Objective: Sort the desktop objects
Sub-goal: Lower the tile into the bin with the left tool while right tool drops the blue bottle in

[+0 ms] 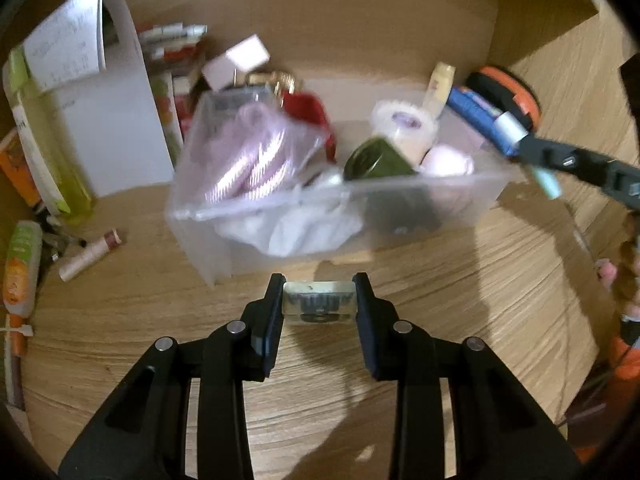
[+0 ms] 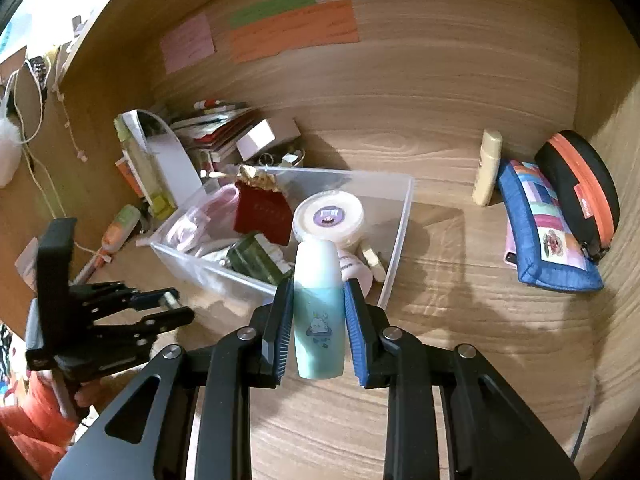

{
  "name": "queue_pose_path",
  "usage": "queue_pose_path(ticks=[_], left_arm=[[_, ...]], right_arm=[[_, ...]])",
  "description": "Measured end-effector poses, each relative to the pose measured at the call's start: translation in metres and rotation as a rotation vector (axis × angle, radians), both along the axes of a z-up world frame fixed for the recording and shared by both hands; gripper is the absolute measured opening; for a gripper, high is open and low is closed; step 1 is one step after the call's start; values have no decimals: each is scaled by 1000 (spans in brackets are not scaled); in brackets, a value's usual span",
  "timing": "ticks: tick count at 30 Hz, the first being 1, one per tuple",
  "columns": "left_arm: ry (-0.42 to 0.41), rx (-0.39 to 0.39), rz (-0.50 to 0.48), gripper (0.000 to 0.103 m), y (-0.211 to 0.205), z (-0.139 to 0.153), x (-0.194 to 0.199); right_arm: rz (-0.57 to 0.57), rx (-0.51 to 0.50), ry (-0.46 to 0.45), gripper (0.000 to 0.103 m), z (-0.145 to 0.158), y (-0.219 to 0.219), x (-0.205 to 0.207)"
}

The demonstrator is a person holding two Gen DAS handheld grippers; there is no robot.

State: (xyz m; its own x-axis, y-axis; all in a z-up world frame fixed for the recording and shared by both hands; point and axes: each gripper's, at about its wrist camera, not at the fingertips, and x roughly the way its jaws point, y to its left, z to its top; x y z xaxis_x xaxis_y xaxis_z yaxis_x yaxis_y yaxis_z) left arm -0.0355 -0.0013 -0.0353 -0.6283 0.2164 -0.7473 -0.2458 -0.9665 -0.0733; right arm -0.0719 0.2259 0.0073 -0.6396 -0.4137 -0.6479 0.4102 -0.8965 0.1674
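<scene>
Your right claw (image 2: 318,312) pinches the teal bottle (image 2: 319,312) just short of the clear bin (image 2: 394,256) — carry it over the rim before releasing. Your left claw (image 1: 319,300) grips a small clear block (image 1: 319,302) above the tabletop (image 1: 460,280).

Motion-blurred clear bin (image 1: 400,196) contents, unreadable label on the small clear block (image 1: 319,302) between left-gripper fingers

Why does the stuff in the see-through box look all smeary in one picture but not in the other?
Left wrist view: motion blur smears the clear box and its pink bag, while the left claw and the small clear item it grips stay sharper. Right wrist view: the box and the teal bottle look crisp. Both views bend the wood edges like a fishbowl.
</scene>
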Motion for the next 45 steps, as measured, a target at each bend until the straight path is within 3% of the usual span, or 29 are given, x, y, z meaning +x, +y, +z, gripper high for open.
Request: queue_pose_path(ticks=[6, 10, 13, 17, 24, 34, 43, 45], left_arm=[[111, 46, 1, 33, 2, 40, -1], [156, 88, 2, 33, 8, 63, -21], [173, 73, 17, 33, 12, 70, -39], [131, 82, 7, 33, 21, 69, -70], [92, 50, -3, 33, 33, 53, -97], [46, 59, -6, 33, 29, 33, -110], [62, 22, 0, 34, 30, 34, -106], [71, 33, -6, 38, 28, 37, -103]], right_arm=[[3, -15, 20, 23, 3, -5, -5], [16, -34, 26, 23, 6, -12, -11], [36, -20, 29, 23, 5, -23, -17], [103, -12, 11, 23, -1, -37, -27], [117, -13, -27, 23, -19, -44, -44], [111, -4, -34, 23, -27, -43, -52], [143, 21, -45, 26, -32, -49, -52], [147, 28, -44, 27, -32, -51, -50]])
